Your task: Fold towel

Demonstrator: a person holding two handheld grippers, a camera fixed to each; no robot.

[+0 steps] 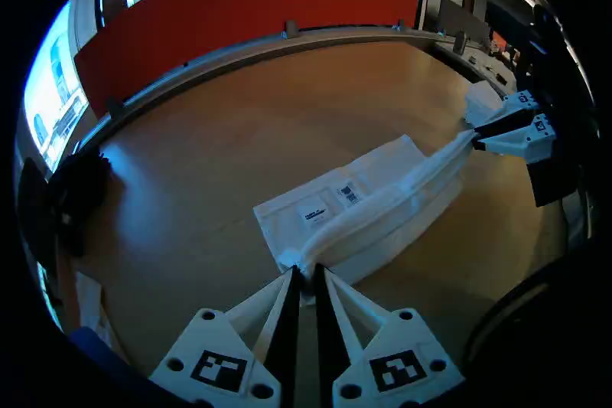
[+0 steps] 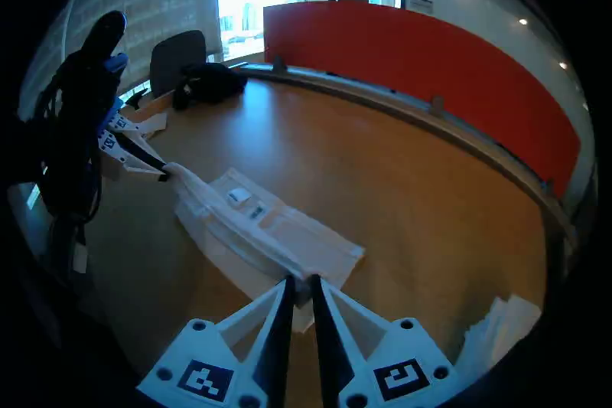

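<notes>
Right gripper (image 2: 302, 291) pinching white towel (image 2: 264, 228) corner, left gripper (image 2: 162, 171) gripping far end

The towel (image 1: 367, 209) lies on the table (image 1: 229, 148), 1 long edge raised and stretched between the 2 grippers. The left gripper (image 1: 306, 278) pinches 1 end of that edge and the right gripper (image 1: 478, 136) the opposite end. A partition (image 1: 245, 6) runs along the table's far edge. In the right gripper view, a bag (image 2: 210, 80) sits on the table's far corner with a chair (image 2: 176, 60) behind it, and a pile of cloth (image 2: 501, 324) lies right of that gripper.
</notes>
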